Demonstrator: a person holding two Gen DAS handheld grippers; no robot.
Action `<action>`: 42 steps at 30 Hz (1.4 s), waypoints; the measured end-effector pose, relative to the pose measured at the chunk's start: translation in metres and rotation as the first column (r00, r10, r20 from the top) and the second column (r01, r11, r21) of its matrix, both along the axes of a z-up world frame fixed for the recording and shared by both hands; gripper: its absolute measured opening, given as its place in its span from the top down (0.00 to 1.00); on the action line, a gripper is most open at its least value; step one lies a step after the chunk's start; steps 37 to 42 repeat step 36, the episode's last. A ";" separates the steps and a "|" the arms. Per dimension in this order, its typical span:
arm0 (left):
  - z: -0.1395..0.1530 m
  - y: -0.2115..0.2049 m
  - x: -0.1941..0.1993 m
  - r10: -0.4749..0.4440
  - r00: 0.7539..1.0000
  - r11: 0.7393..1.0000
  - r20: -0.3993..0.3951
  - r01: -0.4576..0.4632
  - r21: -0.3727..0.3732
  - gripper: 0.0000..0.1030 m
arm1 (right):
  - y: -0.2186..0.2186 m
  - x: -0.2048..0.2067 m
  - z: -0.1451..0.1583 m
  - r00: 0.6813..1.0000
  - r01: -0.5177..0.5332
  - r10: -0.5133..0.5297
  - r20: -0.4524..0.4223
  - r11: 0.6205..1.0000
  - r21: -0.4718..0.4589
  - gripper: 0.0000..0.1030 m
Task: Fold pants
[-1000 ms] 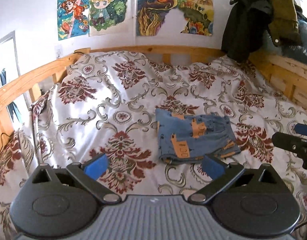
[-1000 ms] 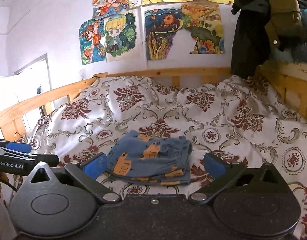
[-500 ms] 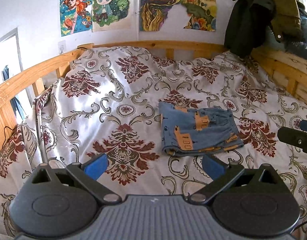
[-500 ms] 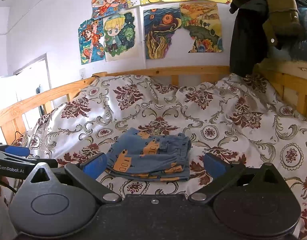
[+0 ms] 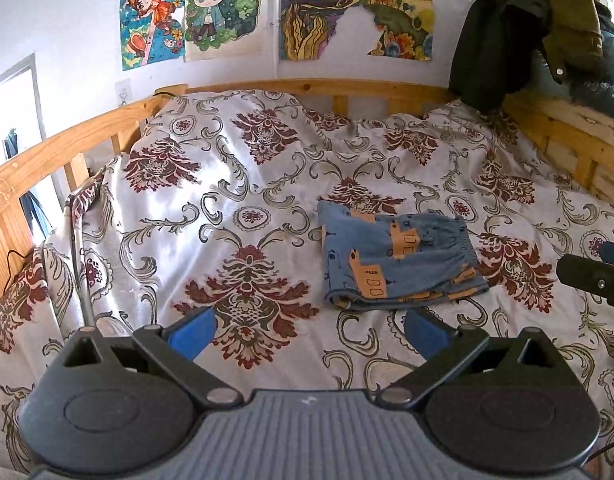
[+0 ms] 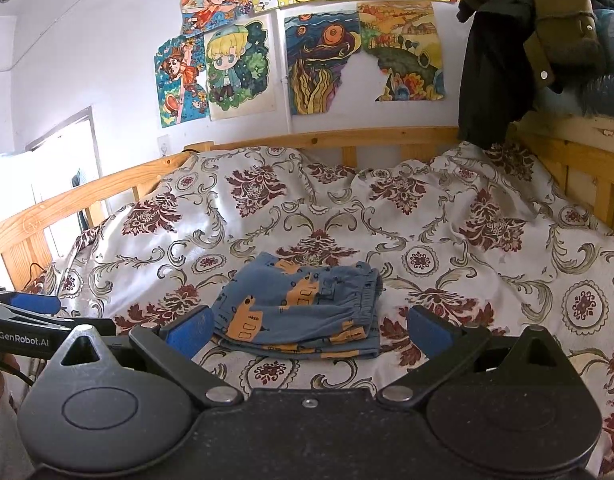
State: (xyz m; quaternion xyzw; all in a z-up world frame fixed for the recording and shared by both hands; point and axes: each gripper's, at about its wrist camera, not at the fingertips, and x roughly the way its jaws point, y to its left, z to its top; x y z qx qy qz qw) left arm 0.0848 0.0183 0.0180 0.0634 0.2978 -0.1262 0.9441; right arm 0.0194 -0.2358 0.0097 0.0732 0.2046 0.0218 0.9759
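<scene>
My left claw [image 5: 307, 330] and my right claw [image 6: 307, 330] both hang with fingers spread wide apart, gripping nothing. The pants [image 5: 399, 264] lie as a compact folded rectangle on the bedspread [image 5: 211, 208], at about one o'clock from my left claw and straight ahead at twelve from my right one, apart from both. They look light, soft and limp, so I judge the stacked layers would slide over each other and over the glossy spread; if I must shift them, I would pinch through all layers at the near folded edge or the thicker elastic waistband at three o'clock. The folding looks essentially done. Nothing lies between my claws and the cloth. The wooden bed rail [image 6: 347, 140] rings the mattress, and dark jackets [image 6: 519, 52] hang at two o'clock, well apart.
</scene>
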 end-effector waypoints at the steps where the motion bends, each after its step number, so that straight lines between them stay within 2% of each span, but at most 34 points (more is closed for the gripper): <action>1: 0.000 0.000 0.000 0.000 1.000 1.000 0.000 0.000 0.000 0.00 | 0.000 0.000 0.000 1.000 0.000 0.000 0.000 1.000 0.000 0.01; 12: -0.004 -0.001 0.001 0.008 1.000 1.000 -0.015 -0.008 0.009 0.00 | 0.000 0.000 -0.001 1.000 0.000 0.000 -0.003 1.000 0.003 0.01; 19: -0.006 -0.003 0.001 -0.023 1.000 1.000 -0.014 0.023 0.009 0.00 | -0.001 0.002 -0.002 1.000 0.001 -0.001 -0.006 1.000 0.007 0.01; 42: -0.008 -0.002 0.003 -0.009 0.999 1.000 -0.032 0.009 0.012 0.00 | 0.009 -0.003 -0.008 1.000 0.000 0.000 -0.018 1.000 0.012 0.01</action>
